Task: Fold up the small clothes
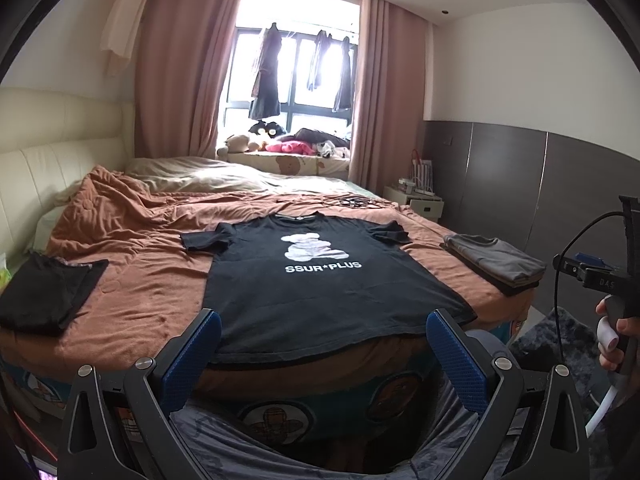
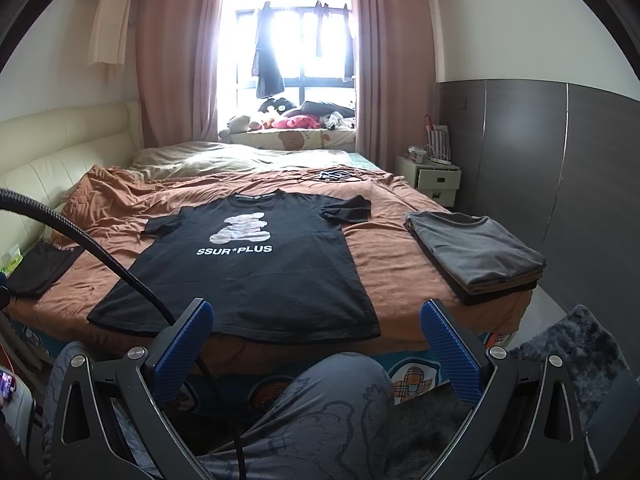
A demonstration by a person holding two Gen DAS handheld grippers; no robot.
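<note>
A black T-shirt [image 1: 320, 284] [image 2: 256, 264] with a white bear print and the words SSUR*PLUS lies spread flat, front up, on the orange-brown bedspread [image 1: 152, 280] [image 2: 384, 256]. Its hem hangs at the bed's near edge. My left gripper [image 1: 322, 340] hovers open just short of that hem, with nothing between its blue pads. My right gripper [image 2: 318, 334] is open too, held back from the hem's right corner. In the left wrist view a hand [image 1: 616, 336] holds the right gripper's handle at the far right.
A stack of folded clothes [image 1: 496, 264] [image 2: 476, 256], grey on top, sits at the bed's right edge. A dark folded garment [image 1: 44, 296] [image 2: 44, 268] lies at the left. A black cable [image 2: 92, 240] crosses the left. A person's knee [image 2: 320, 400] is below. A nightstand [image 2: 432, 176] stands beyond.
</note>
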